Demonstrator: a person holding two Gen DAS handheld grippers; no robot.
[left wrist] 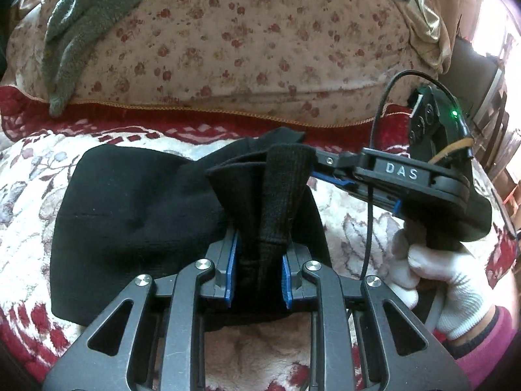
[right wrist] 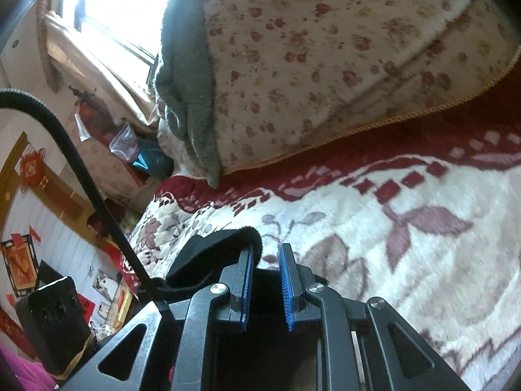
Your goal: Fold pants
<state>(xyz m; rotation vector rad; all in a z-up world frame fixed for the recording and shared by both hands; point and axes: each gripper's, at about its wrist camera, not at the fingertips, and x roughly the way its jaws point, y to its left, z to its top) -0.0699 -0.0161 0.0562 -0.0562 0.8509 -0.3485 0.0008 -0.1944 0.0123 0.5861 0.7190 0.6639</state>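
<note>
Black knit pants (left wrist: 136, 208) lie bunched on a red and cream blanket (left wrist: 29, 228). My left gripper (left wrist: 259, 244) is shut on a raised fold of the pants, the fabric filling the gap between its blue pads. My right gripper (left wrist: 320, 171) comes in from the right and its fingertips sit at the top edge of that same fold. In the right wrist view the right gripper (right wrist: 267, 254) has a visible gap between its blue pads, with a black pants edge (right wrist: 224, 241) draped over the left finger.
A floral quilt (left wrist: 247, 42) is piled behind the pants, with a grey-green towel (left wrist: 81, 26) on it. A bright window (right wrist: 123, 3) and cluttered room edge show at left in the right wrist view. A white-gloved hand (left wrist: 433, 286) holds the right gripper.
</note>
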